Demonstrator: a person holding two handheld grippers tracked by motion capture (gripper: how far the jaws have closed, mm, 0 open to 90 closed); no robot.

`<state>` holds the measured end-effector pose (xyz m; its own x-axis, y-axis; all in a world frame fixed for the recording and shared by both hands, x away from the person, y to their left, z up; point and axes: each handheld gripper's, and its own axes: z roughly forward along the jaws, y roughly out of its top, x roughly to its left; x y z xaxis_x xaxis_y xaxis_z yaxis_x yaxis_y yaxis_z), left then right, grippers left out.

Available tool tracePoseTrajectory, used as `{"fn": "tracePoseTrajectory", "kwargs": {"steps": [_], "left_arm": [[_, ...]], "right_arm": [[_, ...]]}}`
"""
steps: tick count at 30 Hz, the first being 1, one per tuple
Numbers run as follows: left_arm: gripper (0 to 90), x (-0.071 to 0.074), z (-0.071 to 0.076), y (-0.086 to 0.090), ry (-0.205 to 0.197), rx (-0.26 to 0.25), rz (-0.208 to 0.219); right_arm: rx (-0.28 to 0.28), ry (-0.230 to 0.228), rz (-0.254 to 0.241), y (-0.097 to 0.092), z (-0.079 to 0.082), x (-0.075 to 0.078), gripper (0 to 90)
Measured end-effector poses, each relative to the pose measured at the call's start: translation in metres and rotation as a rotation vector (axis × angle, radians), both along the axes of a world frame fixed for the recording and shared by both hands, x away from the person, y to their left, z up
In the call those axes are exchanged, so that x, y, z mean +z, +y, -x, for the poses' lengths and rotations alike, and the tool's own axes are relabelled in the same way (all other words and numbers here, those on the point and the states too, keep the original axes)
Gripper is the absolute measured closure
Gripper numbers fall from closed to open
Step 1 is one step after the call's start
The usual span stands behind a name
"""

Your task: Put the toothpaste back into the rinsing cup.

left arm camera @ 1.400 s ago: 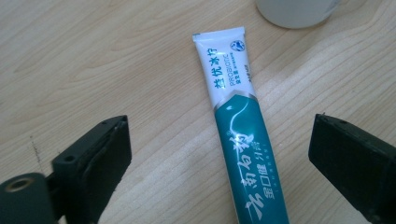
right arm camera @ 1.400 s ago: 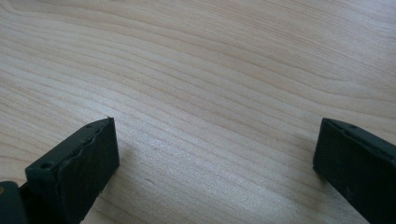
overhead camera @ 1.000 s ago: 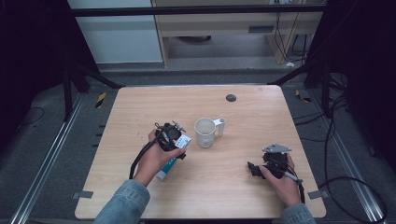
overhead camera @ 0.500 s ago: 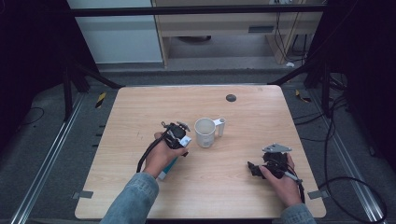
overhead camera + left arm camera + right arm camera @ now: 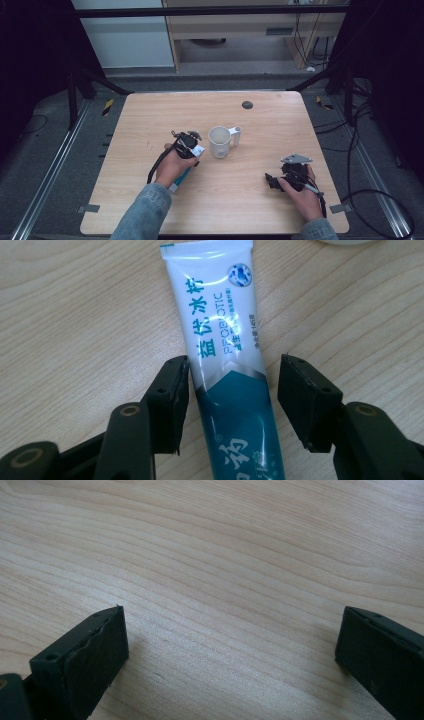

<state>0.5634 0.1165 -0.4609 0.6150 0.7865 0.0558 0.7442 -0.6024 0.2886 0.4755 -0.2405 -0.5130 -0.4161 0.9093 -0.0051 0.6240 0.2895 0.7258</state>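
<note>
The toothpaste tube (image 5: 227, 375) lay flat on the wooden table (image 5: 280, 120), just to the left of the white mug (image 5: 220, 142) as the high view showed it, its crimped flat end pointing toward the mug. The left gripper (image 5: 231, 395) straddled the tube at its middle. Its jaws had just been closing with the tube between them; the left-hand pad sat against the tube's edge, while a thin strip of table showed between the tube and the other pad, so the tube was not yet clamped. The right gripper (image 5: 230, 645) rested well to the right of the mug, nearer the person, its jaws spread wide over bare wood.
</note>
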Motion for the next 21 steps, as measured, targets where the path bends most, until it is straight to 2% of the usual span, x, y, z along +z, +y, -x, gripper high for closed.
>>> {"fn": "tracePoseTrajectory", "kwargs": {"steps": [8,9,13,21], "left_arm": [[49.7,-0.0044,-0.0029,0.0018,0.01,0.006,0.004],[50.6,-0.0049,-0.004,0.003,0.014,0.015,0.018],[52.4,-0.005,-0.0052,0.004,0.023,0.02,0.026],[56.4,-0.0043,-0.0064,0.0021,0.032,0.004,0.023]], "right_arm": [[0.0,0.0,0.0,0.0001,0.0,0.0,0.8],[0.0,0.0,-0.001,0.0001,0.0,0.0,0.8],[0.0,0.0,0.0,0.0001,0.0,0.0,0.7],[-0.001,0.0,-0.001,0.0001,0.0,0.0,0.7]]}}
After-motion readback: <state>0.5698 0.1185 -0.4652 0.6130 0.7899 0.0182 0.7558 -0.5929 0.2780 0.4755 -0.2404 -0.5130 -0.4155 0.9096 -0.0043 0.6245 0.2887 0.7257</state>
